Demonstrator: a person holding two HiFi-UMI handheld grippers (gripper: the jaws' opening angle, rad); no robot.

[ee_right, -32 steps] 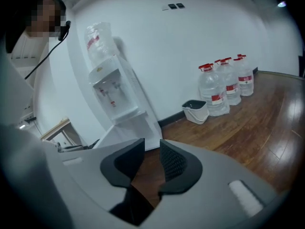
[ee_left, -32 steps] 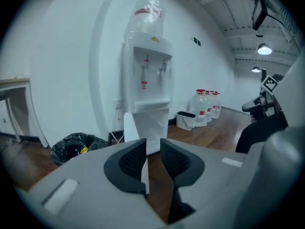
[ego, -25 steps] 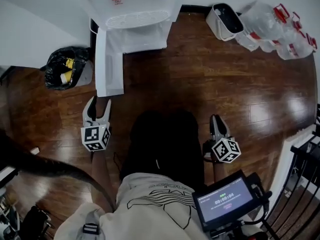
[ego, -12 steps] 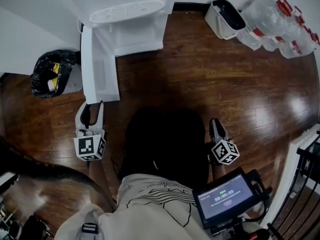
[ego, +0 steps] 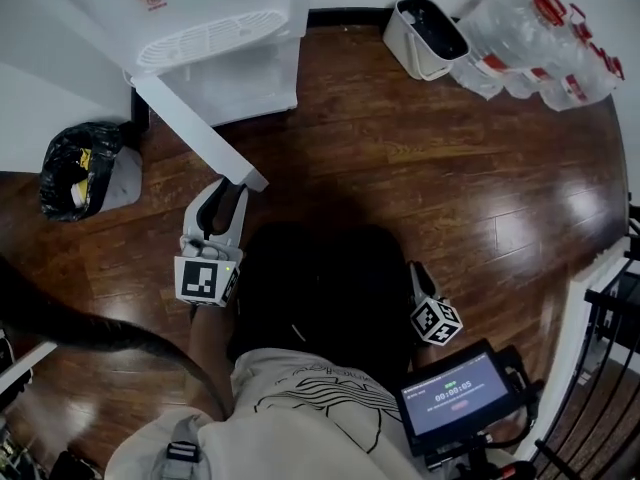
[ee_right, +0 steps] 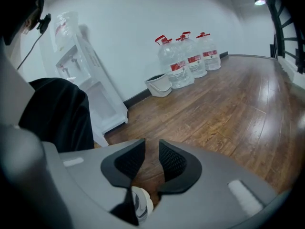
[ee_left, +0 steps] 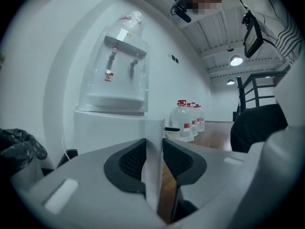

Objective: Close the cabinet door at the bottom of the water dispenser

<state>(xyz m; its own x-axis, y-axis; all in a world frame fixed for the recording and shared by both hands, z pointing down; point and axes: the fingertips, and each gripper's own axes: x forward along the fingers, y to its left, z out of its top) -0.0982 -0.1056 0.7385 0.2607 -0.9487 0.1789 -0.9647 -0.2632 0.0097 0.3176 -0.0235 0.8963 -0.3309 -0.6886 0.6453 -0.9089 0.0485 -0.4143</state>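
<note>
The white water dispenser (ego: pixel 200 18) stands at the far left wall, its bottom cabinet (ego: pixel 235 83) open. Its white door (ego: pixel 190 128) swings out at a slant towards me. My left gripper (ego: pixel 228 190) is at the door's free edge. In the left gripper view the door's edge (ee_left: pixel 152 128) stands upright between the black pads (ee_left: pixel 131 159), and the left gripper's (ee_left: pixel 153 144) jaws are closing on it, both pads touching the panel. My right gripper (ego: pixel 416 268) hangs low at my right side. Its jaws (ee_right: pixel 152 149) stand a narrow gap apart over bare floor.
A black rubbish bag (ego: pixel 70 163) lies left of the dispenser. A white bin (ego: pixel 425 33) and several large water bottles (ego: pixel 530 48) stand along the far wall. A black railing (ego: pixel 605 308) runs at the right. A small screen (ego: pixel 460 398) is mounted by my right hip.
The door has swung from pointing straight at me to a slant toward the right. My left gripper moved right onto its free edge and narrowed. The right gripper sank lower.
</note>
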